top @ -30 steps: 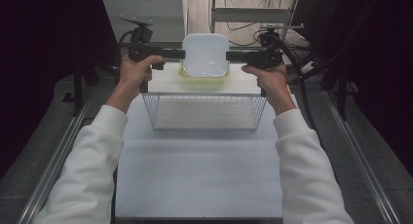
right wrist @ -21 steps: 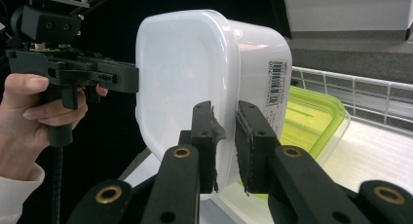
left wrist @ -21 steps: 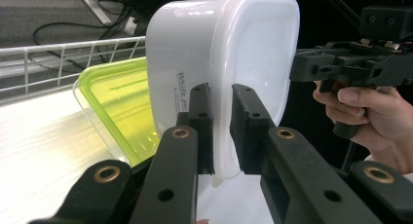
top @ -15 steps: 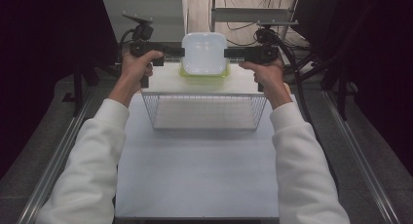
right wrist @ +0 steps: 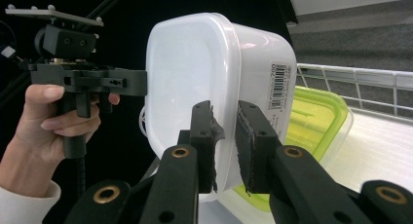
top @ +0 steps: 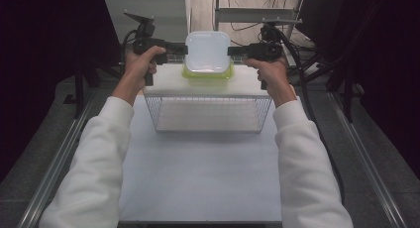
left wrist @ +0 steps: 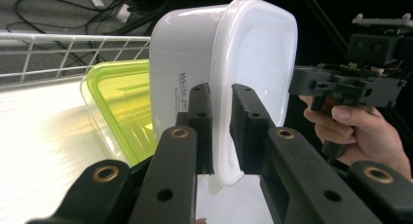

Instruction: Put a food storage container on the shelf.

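A white lidded plastic container (top: 208,50) hangs lid-up between both grippers, just above a clear box with a green lid (top: 208,74). My left gripper (top: 185,49) is shut on the lid rim at its left side; in the left gripper view the jaws (left wrist: 220,95) pinch that rim of the white container (left wrist: 243,63). My right gripper (top: 230,50) is shut on the opposite rim, and its jaws (right wrist: 225,112) clamp the edge of the white container (right wrist: 195,73). The green-lidded box (left wrist: 126,102) (right wrist: 311,126) lies right under it on a white shelf.
A white wire basket (top: 208,96) stands on the white table in front of the shelf board (top: 163,84). Cables and a metal frame lie behind. Dark space flanks the table on both sides.
Both hands have edged a little farther from the person, the left one more, carrying the white container with them. Both grips have stayed on its rim.
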A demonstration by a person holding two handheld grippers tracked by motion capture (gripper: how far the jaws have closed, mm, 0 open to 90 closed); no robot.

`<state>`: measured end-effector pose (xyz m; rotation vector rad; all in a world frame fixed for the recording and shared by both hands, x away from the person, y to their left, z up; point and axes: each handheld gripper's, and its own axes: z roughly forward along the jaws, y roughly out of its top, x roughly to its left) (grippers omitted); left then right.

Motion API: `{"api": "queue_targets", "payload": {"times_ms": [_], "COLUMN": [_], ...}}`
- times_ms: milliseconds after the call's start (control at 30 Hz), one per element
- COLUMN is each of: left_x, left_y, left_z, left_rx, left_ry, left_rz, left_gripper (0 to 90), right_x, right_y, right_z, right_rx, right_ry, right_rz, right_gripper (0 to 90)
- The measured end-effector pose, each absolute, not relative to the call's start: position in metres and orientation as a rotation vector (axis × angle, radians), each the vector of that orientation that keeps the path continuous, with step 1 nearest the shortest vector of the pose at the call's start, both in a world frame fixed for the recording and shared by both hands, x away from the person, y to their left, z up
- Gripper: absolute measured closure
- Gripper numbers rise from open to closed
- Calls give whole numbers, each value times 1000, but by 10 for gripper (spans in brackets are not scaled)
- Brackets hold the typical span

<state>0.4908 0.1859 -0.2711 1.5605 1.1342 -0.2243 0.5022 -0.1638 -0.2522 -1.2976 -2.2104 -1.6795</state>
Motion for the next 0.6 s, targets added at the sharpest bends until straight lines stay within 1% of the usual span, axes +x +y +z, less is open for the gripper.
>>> {"api": "queue_targets", "payload": {"times_ms": [333,600], "left_x": [495,506], "left_y": [186,186], "left_z": [-271,-271], "left_rx": [1541,1519], "left_ry": [1159,1194], "left_rz": [-237,-262], "left_gripper": [798,793], "right_x": [508,517], "right_y": [-164,-164], "right_z": [-253,-255], "right_rx": [-1318,-1359], "right_ry": [-2173,-2114], "right_rz": [-1676,-1659], "right_gripper": [770,754]}}
